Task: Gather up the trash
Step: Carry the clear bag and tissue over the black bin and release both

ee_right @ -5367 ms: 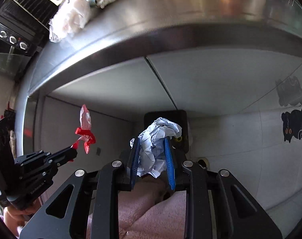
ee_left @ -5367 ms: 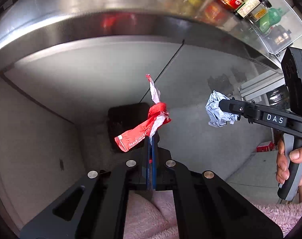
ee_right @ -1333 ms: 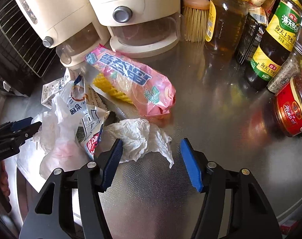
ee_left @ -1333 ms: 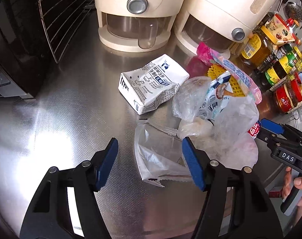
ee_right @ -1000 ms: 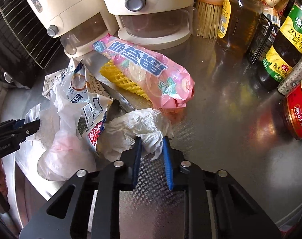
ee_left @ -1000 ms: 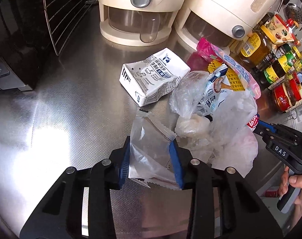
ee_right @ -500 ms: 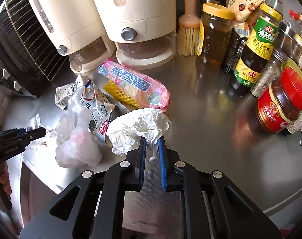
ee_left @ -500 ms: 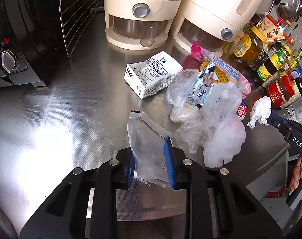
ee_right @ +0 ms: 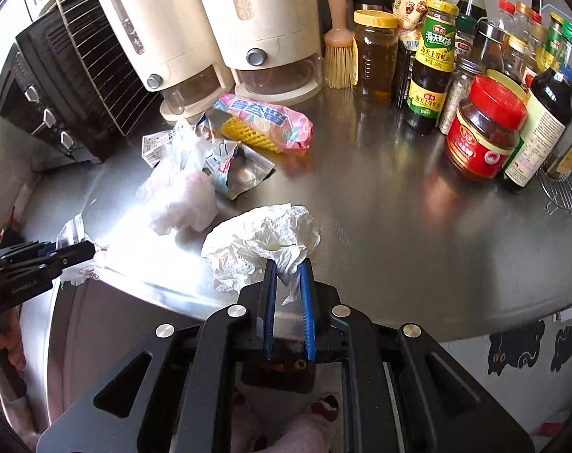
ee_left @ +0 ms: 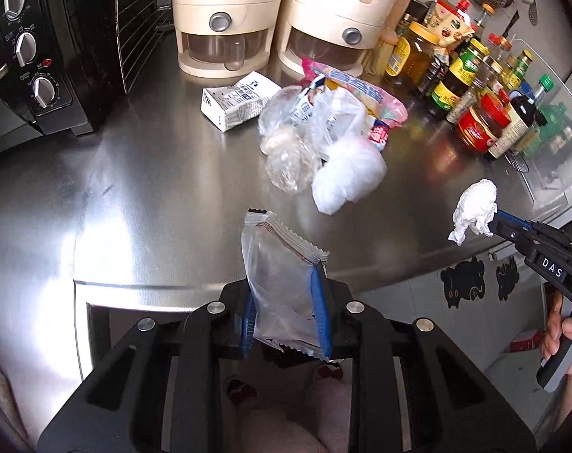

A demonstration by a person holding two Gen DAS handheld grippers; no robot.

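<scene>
Clear wrapper upright between fingers; crumpled white tissue pinched, both lifted.

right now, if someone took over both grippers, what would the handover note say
Left gripper: shut on the clear plastic wrapper, lifted at the counter's front edge.
Right gripper: shut on the crumpled white tissue, also off the steel counter.
Done: these two pieces are picked up; neither is binned yet. No bin shows in either view.
Left on the counter: the white carton, the pink snack bag over yellow foam netting, a foil packet and a cluster of clear and white plastic bags.
Bottles and jars at the back right are not trash; leave them.
</scene>
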